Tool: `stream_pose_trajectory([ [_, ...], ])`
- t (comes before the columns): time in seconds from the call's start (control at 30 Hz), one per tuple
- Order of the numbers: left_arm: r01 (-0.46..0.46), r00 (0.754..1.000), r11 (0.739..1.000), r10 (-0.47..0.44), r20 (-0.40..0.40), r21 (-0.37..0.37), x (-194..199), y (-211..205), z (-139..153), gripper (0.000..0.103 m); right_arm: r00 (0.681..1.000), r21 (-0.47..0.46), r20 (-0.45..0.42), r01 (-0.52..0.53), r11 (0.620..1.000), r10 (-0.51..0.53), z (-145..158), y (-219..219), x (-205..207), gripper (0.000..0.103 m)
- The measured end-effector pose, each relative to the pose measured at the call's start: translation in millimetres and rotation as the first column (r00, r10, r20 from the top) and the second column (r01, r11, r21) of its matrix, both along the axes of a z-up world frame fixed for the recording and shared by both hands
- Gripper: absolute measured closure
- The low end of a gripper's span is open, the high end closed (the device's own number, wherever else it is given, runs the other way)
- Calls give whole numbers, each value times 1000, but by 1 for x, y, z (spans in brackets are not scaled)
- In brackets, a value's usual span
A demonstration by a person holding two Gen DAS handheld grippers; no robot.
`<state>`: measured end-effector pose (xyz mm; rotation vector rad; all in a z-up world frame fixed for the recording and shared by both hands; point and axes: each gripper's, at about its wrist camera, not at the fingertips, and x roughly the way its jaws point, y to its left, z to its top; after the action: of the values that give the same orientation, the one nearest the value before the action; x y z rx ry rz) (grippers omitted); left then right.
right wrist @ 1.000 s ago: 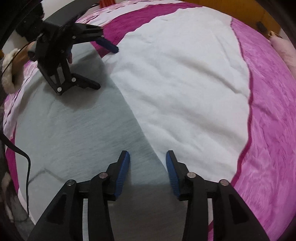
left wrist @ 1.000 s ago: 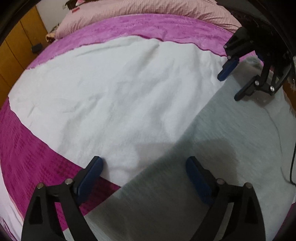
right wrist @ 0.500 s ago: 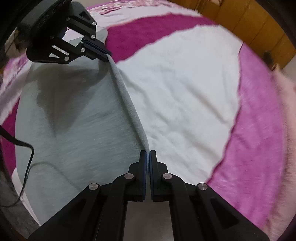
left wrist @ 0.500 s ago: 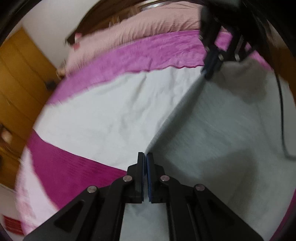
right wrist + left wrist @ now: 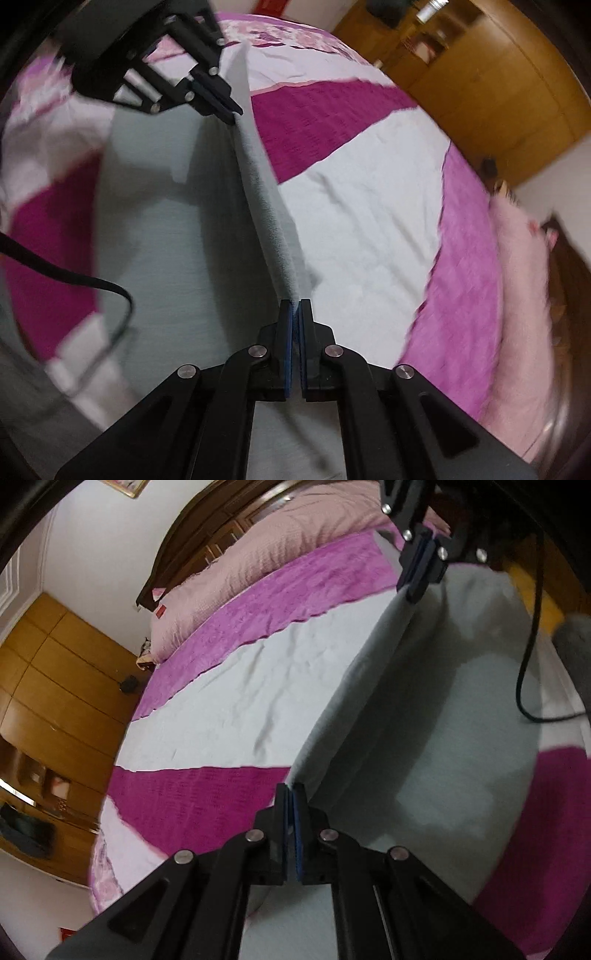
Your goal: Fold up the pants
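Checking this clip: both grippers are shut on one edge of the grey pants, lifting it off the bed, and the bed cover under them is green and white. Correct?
Not quite: the bed cover is magenta and white, not green, as the left wrist view shows. The rest holds: the left gripper and the right gripper are each shut on the same edge of the grey pants, which stands raised between them.

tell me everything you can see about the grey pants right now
The grey pants are a soft, fleecy-looking knit, plain light grey with no visible print. Most of the fabric lies flat on the bed's pink-and-white cover. One long edge is lifted into a taut ridge, pinched at one end by the shut left gripper and at the other by the shut right gripper. A black cable hangs over the flat part. Waistband and hems cannot be made out.
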<state>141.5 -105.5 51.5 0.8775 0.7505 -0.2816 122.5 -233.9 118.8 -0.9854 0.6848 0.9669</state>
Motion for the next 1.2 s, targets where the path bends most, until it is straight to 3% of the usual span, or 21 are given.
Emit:
stream_pose_trajectory([
  [0.13, 10, 997, 1000, -9, -73, 19, -28, -12, -9, 101, 999, -47, 45, -21, 999, 23, -2, 0, -35, 101],
  [0.2, 14, 998, 999, -12, -60, 38, -44, -15, -13, 101, 999, -47, 34, -10, 999, 12, -4, -2, -46, 101],
  [0.37, -13, 998, 1000, 13, -69, -1, -82, -12, -15, 101, 996, -49, 78, -38, 998, 42, -14, -5, -82, 101],
  [0.5, -35, 997, 999, 34, -73, -14, -102, -10, -21, 101, 956, -101, 260, -109, 989, 132, -39, -5, -125, 102],
  [0.63, -48, 996, 999, 47, -70, -15, -120, -11, -37, 101, 930, -78, 347, -104, 992, 124, -62, -4, -152, 102],
  [0.87, -68, 996, 998, 67, -52, -5, -122, -10, -68, 101, 894, -141, 429, -76, 987, 131, -105, 7, -165, 102],
  [1.07, -95, 995, 995, 94, -32, -40, -119, -5, -75, 101, 805, -287, 529, -129, 949, 270, -142, 10, -177, 102],
  [1.1, -96, 995, 994, 95, -32, -52, -117, -4, -72, 101, 802, -288, 530, -133, 948, 274, -141, 10, -178, 102],
  [1.2, -103, 994, 990, 100, -34, -101, -105, 1, -54, 101, 836, -229, 503, -116, 966, 220, -116, 4, -160, 102],
])
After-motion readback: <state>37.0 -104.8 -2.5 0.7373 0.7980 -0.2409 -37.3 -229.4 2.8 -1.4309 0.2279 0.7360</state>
